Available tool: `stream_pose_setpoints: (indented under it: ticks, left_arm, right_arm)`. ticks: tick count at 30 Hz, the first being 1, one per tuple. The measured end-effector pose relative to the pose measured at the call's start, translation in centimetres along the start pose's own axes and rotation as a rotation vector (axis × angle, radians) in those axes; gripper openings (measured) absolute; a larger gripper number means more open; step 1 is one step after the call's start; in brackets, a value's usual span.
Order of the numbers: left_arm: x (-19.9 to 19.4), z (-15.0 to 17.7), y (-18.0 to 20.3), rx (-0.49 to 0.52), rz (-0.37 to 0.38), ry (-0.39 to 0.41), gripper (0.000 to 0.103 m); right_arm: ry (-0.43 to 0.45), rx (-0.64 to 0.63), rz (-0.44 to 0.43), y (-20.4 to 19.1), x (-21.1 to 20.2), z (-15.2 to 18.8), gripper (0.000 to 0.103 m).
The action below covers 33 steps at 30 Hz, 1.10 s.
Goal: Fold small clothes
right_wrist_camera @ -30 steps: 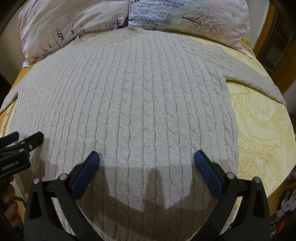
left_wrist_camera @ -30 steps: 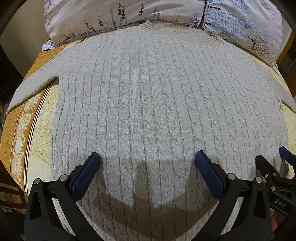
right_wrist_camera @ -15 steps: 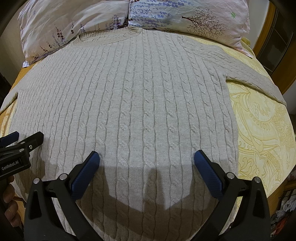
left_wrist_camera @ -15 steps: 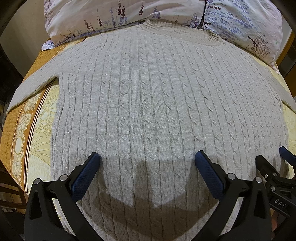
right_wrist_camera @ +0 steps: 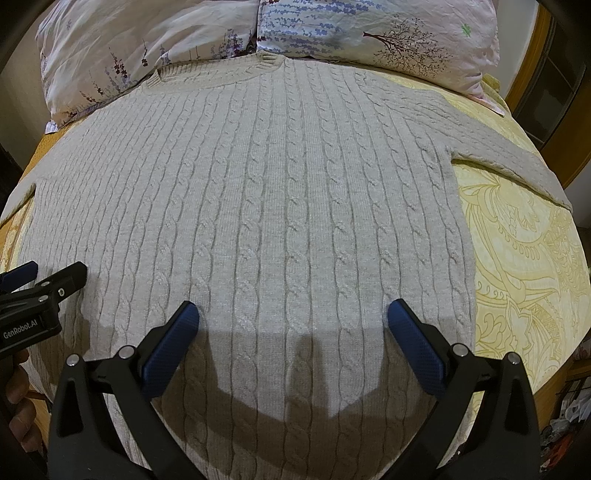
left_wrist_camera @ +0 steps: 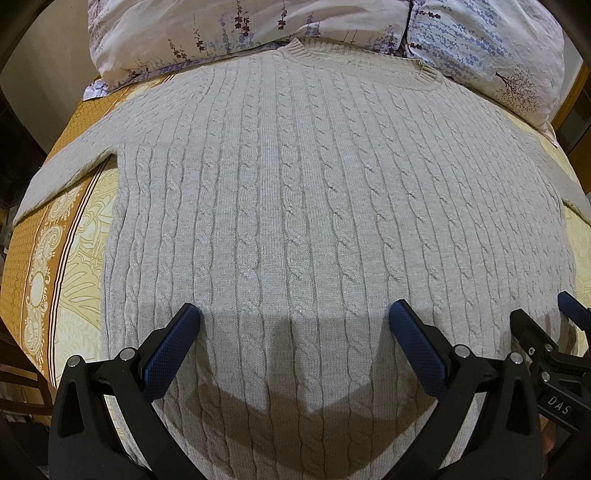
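Sweater: I've got the beige cable-knit sweater (left_wrist_camera: pixel 314 221) laid flat, front up, on the yellow patterned bedspread (right_wrist_camera: pixel 524 266), collar touching the floral pillows (left_wrist_camera: pixel 258 33), both sleeves angled out to the sides.
Left gripper: my left gripper (left_wrist_camera: pixel 295 325) hovers over the lower body of the knit, jaws spread wide, nothing between the blue pads (left_wrist_camera: pixel 173 343).
Right gripper: my right gripper (right_wrist_camera: pixel 293 325) sits just beside it, also spread wide and empty, nearer the sweater's right edge.
Stage: I'd say no fold has begun; the garment lies fully spread.
Risk, grip: this knit looks thick and stretchy, so a shallow pinch could catch only the top layer and pull the front away from the back.
Risk, bedspread: biting too deep could drag the cover along.
Risk, symmetry: lifting the two sides unevenly would skew the fold.
Risk, sleeves: a trailing sleeve may bunch underneath.
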<state>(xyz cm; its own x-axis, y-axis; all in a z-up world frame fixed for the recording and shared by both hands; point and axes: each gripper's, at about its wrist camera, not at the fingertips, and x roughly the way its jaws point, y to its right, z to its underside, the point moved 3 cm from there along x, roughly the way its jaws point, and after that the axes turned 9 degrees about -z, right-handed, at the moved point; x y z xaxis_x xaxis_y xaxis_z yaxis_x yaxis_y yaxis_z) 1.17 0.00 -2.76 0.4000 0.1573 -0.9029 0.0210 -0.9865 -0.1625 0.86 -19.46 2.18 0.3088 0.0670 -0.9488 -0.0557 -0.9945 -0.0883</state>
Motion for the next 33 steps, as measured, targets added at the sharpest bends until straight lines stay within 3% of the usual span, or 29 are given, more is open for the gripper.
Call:
stream_pose_setpoints:
  ticks: [26, 31, 33]
  left_arm:
    - [0.3, -0.3, 0.2, 0.019, 0.004, -0.01, 0.102]
    - [0.3, -0.3, 0.3, 0.016, 0.002, -0.01, 0.102]
    - [0.2, -0.3, 0.3, 0.011, 0.0, -0.011, 0.102]
  right_arm:
    - [0.025, -0.12, -0.081, 0.1, 0.3, -1.2, 0.101]
    - [0.099, 0.06, -0.11, 5.4, -0.9, -4.0, 0.101]
    - [0.136, 0.207, -0.113, 9.9, -1.4, -5.4, 0.101]
